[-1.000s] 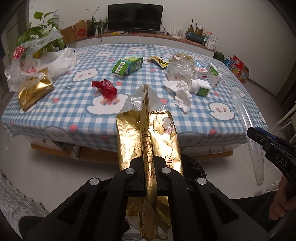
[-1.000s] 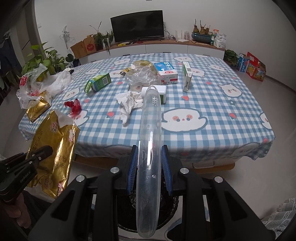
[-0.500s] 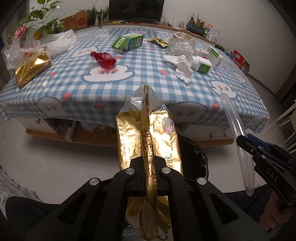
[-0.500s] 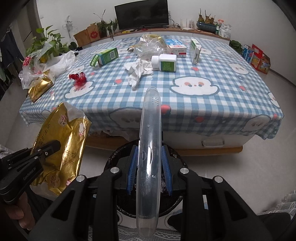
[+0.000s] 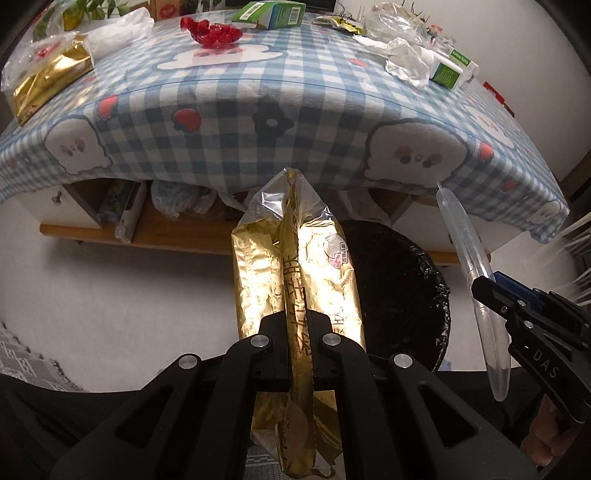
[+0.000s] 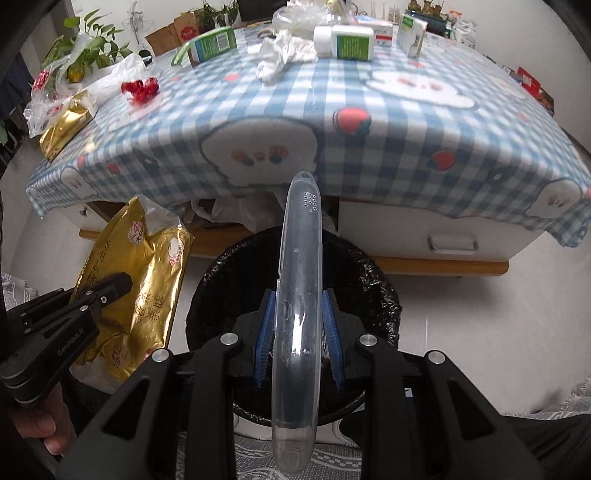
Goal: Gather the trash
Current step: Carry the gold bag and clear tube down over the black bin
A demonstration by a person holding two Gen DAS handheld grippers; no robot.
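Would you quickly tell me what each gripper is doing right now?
Left gripper: shut on the gold wrapper.
Right gripper: shut on the clear plastic case.

surface (image 6: 424, 122): covered by a blue-and-white checked cloth with white cartoon figures, spanning the upper half of both views. on it, in the right wrist view: gold foil packet (image 6: 64, 127) at left edge under clear plastic wrap; red crinkled wrapper (image 6: 140, 88) upper left; green-and-blue carton (image 6: 212, 44) lying flat, top centre-left; crumpled white tissue (image 6: 280, 55) top centre; white-and-green bottle (image 6: 345, 40) on its side just beside the tissue; small upright box (image 6: 413, 31) top right. floor (image 6: 461, 306): pale; black-lined bin (image 6: 369, 280) stands on it, lower centre.
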